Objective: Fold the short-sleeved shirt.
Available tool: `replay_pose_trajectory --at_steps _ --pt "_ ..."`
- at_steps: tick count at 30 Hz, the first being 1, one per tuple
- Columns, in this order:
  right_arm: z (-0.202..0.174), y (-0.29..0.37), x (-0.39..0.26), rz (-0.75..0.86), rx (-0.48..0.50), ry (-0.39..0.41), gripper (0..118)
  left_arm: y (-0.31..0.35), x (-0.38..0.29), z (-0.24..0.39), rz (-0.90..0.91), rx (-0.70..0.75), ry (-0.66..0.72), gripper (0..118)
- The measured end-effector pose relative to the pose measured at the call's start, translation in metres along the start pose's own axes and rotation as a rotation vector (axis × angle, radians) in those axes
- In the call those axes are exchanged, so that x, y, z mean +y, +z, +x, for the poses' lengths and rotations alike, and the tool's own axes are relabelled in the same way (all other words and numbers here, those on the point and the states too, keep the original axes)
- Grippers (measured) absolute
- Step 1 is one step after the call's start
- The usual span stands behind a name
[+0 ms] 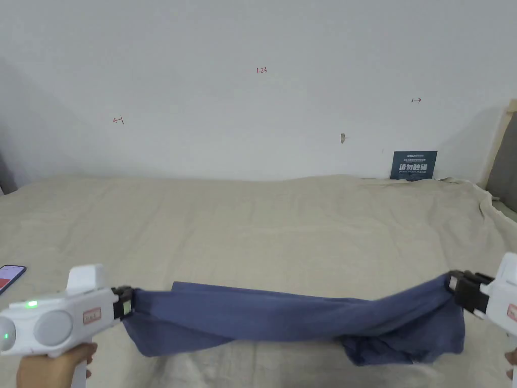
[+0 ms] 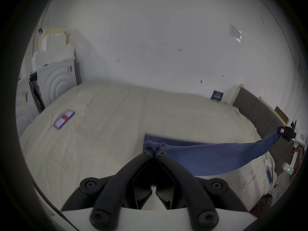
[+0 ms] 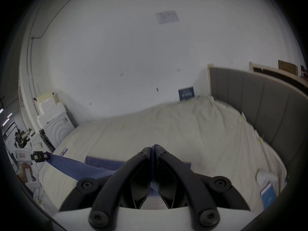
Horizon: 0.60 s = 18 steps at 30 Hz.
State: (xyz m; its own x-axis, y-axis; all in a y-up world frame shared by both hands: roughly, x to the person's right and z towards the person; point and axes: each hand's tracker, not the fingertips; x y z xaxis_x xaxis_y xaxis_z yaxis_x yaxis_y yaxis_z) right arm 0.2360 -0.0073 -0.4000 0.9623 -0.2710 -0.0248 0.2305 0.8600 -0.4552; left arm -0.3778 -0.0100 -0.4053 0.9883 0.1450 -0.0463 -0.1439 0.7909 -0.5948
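1. Hanging in a sagging band just above a bed (image 1: 252, 227), the blue shirt (image 1: 262, 316) stretches between two grippers, its lower folds and far edge touching the sheet.
2. Left gripper (image 1: 123, 303) is clenched on one bunched end; right gripper (image 1: 453, 286) is clenched on the other.
3. A phone (image 1: 10, 277) lies well apart to the left; a dark sign (image 1: 413, 165) leans on the wall.
4. Judged risk: the twisted middle could set down creased, or a thin pinch could slip under tension.

White wall (image 1: 252, 40), beige bed (image 1: 252, 227), grey headboard (image 3: 260, 101).
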Motion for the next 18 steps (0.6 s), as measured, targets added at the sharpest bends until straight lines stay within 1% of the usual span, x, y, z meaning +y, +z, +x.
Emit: replay_pose_trajectory --at_steps 1,10,13,15,18 --pt "-0.007 0.015 -0.017 -0.013 0.001 -0.004 3 0.002 -0.015 -0.003 -0.016 -0.001 0.001 0" --pt "-0.018 0.094 -0.12 -0.126 0.002 -0.052 3 0.032 -0.123 -0.023 -0.156 0.007 0.017 0" --pt "-0.016 0.12 -0.143 -0.153 0.004 -0.088 3 0.044 -0.147 -0.029 -0.189 0.018 0.0 0" --pt "-0.017 0.137 -0.158 -0.164 0.001 -0.091 3 0.055 -0.16 -0.033 -0.207 0.022 -0.005 0" --pt "-0.009 0.157 -0.174 -0.189 -0.01 -0.102 3 0.067 -0.174 -0.04 -0.221 0.028 -0.005 0"
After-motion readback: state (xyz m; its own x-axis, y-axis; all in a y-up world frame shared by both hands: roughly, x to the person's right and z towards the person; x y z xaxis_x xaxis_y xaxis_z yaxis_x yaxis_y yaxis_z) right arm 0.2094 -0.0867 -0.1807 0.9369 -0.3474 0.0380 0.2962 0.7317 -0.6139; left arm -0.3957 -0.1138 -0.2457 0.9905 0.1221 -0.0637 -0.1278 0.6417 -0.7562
